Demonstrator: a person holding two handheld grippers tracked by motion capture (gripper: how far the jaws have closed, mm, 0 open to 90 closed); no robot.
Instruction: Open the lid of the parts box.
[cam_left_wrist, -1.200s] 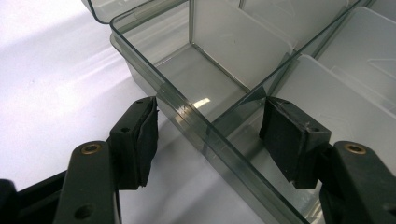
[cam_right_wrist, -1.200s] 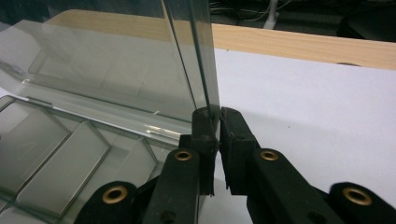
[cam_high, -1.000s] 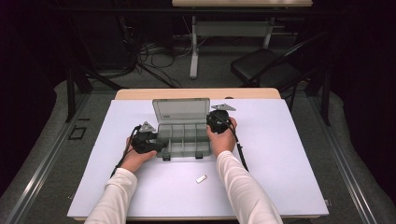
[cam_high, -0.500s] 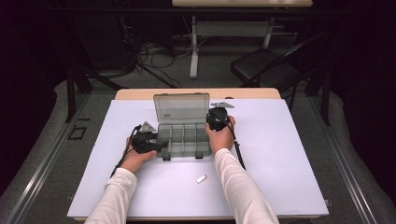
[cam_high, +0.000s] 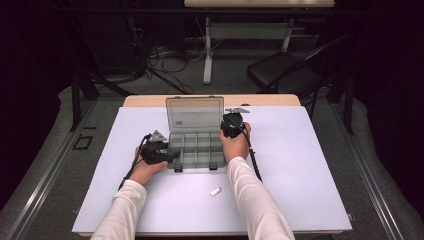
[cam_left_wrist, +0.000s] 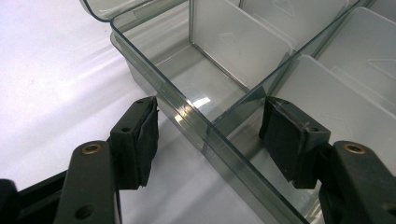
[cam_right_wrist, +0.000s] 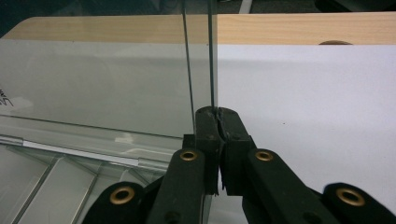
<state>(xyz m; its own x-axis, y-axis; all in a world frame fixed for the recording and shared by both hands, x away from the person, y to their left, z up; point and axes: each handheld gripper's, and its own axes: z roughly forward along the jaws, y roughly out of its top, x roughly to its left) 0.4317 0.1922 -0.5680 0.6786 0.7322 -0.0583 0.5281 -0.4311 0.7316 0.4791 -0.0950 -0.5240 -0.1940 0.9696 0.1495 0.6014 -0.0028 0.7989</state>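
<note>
A clear plastic compartment box (cam_high: 196, 150) lies mid-table with its lid (cam_high: 195, 114) standing up at the back. My right gripper (cam_high: 231, 123) is shut on the lid's right edge; in the right gripper view the pads (cam_right_wrist: 217, 116) pinch the thin clear lid (cam_right_wrist: 93, 88). My left gripper (cam_high: 169, 155) is at the box's front left corner. In the left gripper view it (cam_left_wrist: 212, 123) is open, and the jaws straddle the box's left wall (cam_left_wrist: 187, 112) without touching it. The compartments look empty.
A small white piece (cam_high: 215, 191) lies on the white table cover (cam_high: 310, 165) in front of the box. A wooden table edge (cam_high: 270, 100) runs along the back. A black chair (cam_high: 285, 72) and cables stand beyond the table.
The lid has swung up from a slant to nearly upright, with my right gripper on its edge moving up and back. The left gripper has stayed by the box's front left corner.
</note>
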